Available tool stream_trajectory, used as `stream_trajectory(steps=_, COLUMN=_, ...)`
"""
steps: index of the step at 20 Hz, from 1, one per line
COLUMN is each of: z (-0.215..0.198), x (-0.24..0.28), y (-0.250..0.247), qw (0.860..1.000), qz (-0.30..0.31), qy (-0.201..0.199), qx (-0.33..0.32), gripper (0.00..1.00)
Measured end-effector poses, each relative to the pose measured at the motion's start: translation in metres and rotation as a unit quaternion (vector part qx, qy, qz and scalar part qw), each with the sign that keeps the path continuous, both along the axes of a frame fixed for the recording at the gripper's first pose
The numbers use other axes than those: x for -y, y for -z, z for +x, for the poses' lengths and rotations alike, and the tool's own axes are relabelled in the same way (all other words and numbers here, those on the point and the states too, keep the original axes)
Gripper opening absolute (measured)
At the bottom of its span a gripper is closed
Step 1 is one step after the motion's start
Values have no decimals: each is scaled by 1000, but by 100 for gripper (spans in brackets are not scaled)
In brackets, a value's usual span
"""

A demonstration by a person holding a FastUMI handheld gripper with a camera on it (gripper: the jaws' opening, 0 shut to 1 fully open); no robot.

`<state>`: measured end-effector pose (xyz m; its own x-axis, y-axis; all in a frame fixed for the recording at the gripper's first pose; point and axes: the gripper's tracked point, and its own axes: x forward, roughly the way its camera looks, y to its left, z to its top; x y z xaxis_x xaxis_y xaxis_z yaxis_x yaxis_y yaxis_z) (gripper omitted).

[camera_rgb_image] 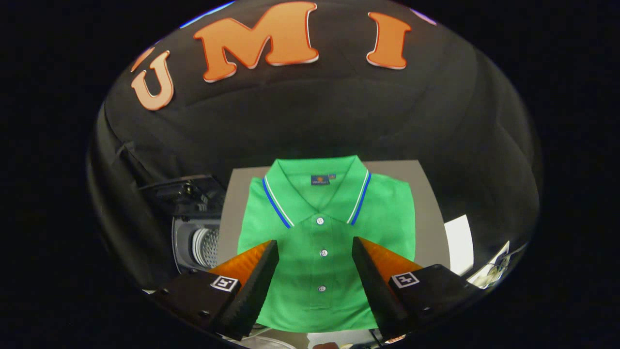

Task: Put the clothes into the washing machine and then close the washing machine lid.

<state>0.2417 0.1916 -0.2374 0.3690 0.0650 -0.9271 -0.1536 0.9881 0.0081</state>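
My jaws [315, 247] hang spread wide, gripping nothing, over a folded green polo shirt [327, 252] lying on the grey surface [426, 213]; its collar label [320, 180] is unreadable. Washing machine [196, 242] sits left, open.

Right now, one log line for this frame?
stage: pre-grasp | gripper: open, above shirt placket | green polo shirt: folded flat on grey table | washing machine: left of table, drum visible, lid open

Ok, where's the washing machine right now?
In the gripper view, the washing machine sits left of the grey table holding the folded green polo shirt, beyond the open claw.
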Motion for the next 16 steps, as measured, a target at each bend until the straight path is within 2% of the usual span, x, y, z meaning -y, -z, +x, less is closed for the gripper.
stream_trajectory(steps=3, z=0, x=13, y=12, qw=999, qz=-22, qy=11, qx=-46, gripper=99)
stream_trajectory(steps=7, z=-14, x=16, y=35, qw=991, qz=-53, qy=-27, qx=-117, gripper=98)
stream_trajectory(steps=9, z=-10, x=17, y=39, qw=989, qz=-45, qy=-26, qx=-137, gripper=99)
stream_trajectory(steps=12, z=-11, x=16, y=38, qw=984, qz=-42, qy=-46, qx=-169, gripper=98)
stream_trajectory(steps=16, z=-11, x=19, y=40, qw=980, qz=-47, qy=-56, qx=-183, gripper=71)
